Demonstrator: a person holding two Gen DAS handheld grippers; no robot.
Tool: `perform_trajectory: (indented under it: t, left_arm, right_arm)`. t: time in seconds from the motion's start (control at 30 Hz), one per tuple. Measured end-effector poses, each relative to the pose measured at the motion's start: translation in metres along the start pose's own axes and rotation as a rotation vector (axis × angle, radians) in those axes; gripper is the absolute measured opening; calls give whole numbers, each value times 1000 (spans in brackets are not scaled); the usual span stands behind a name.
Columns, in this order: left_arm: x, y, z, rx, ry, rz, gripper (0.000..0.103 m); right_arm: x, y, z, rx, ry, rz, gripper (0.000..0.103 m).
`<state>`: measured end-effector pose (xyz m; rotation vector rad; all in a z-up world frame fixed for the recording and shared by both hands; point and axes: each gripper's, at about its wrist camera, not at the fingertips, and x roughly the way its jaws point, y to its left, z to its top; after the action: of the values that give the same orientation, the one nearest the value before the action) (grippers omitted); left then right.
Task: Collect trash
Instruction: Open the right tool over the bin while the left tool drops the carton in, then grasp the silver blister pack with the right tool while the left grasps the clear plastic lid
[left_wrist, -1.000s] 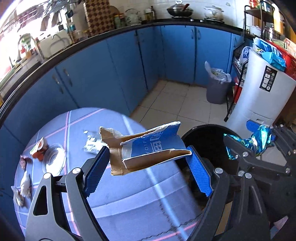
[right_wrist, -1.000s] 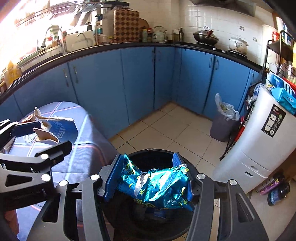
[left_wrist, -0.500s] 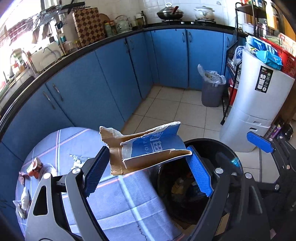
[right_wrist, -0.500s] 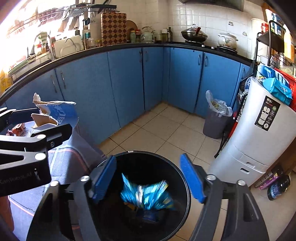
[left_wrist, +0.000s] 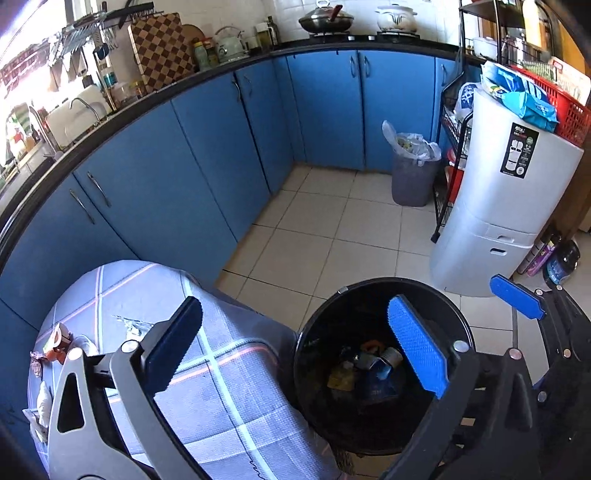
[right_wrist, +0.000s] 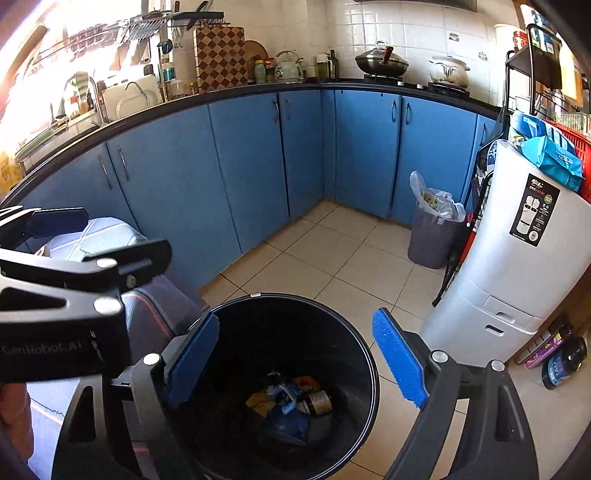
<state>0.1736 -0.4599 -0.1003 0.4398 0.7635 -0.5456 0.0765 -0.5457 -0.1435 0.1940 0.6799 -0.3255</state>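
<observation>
Jaws of both grippers are opening with nothing between them: the left gripper (left_wrist: 291, 343) and right gripper (right_wrist: 295, 358) hang over the black bin (right_wrist: 369, 354), where the dropped trash (right_wrist: 288, 402) lies at the bottom. More scraps (left_wrist: 55, 339) wait at the far edge of the checked-cloth surface (left_wrist: 221, 387), beside the bin. Reaching back there, a jaw could snag the cloth and drag scraps off, or knock the bin. Blue cabinets (left_wrist: 207, 155), tiled floor (left_wrist: 325, 236) and a grey lined bin (left_wrist: 410, 177) surround.
</observation>
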Motion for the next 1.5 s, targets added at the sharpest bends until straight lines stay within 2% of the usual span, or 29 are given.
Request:
perform_trajectory:
  t: [0.37, 0.53, 0.7, 0.97, 1.23, 1.5]
  left_arm:
    - [2, 24, -13, -54, 35, 25, 99]
    - [-5, 51, -24, -101, 39, 57, 99]
    - [-10, 83, -39, -141, 46, 98, 99]
    - [-19, 143, -68, -229, 58, 180, 99]
    - [-18, 215, -89, -360, 69, 245, 99]
    - [4, 258, -108, -439, 129, 255, 99]
  right_arm:
    - [-1, 15, 0, -25, 7, 8, 83]
    - [-5, 35, 4, -68, -15, -4, 83]
    - [-5, 57, 10, -98, -24, 20, 83]
    - [8, 110, 17, -177, -2, 82, 83]
    - [34, 171, 25, -281, 33, 107, 83]
    - [65, 231, 31, -426, 87, 117, 83]
